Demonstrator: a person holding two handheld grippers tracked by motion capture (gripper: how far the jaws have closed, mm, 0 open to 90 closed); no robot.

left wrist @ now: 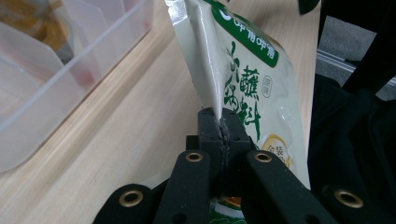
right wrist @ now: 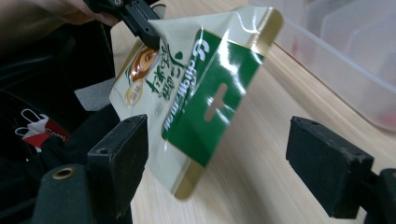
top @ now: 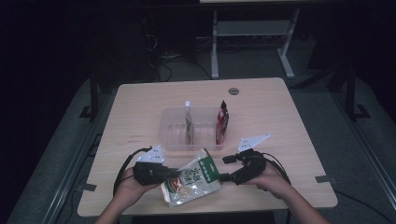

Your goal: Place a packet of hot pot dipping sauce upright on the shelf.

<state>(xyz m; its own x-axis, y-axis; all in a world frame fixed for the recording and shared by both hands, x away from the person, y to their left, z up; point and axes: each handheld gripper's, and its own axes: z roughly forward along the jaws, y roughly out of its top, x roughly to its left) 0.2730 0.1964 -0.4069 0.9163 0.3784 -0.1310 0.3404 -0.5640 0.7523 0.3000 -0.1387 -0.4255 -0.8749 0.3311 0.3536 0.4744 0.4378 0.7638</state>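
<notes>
A green-and-white sauce pouch point(top: 194, 178) hangs tilted just above the table's near edge. My left gripper point(top: 174, 172) is shut on its side seam; in the left gripper view the jaws point(left wrist: 223, 126) pinch that seam, and the pouch point(left wrist: 247, 70) rises beyond them. My right gripper point(top: 224, 168) is open at the pouch's green top end. In the right gripper view the pouch point(right wrist: 210, 102) hangs between the spread pads point(right wrist: 121, 154), close to the left one, and neither pad presses on it. The left gripper point(right wrist: 140, 21) holds the pouch's far edge there.
A clear plastic bin point(top: 175, 135) with dividers stands mid-table, just beyond the pouch. A clear brownish packet point(top: 189, 123) and a red packet point(top: 222, 122) stand upright in it. Bare wood lies to either side. The bin's wall point(left wrist: 56, 79) is close on the left.
</notes>
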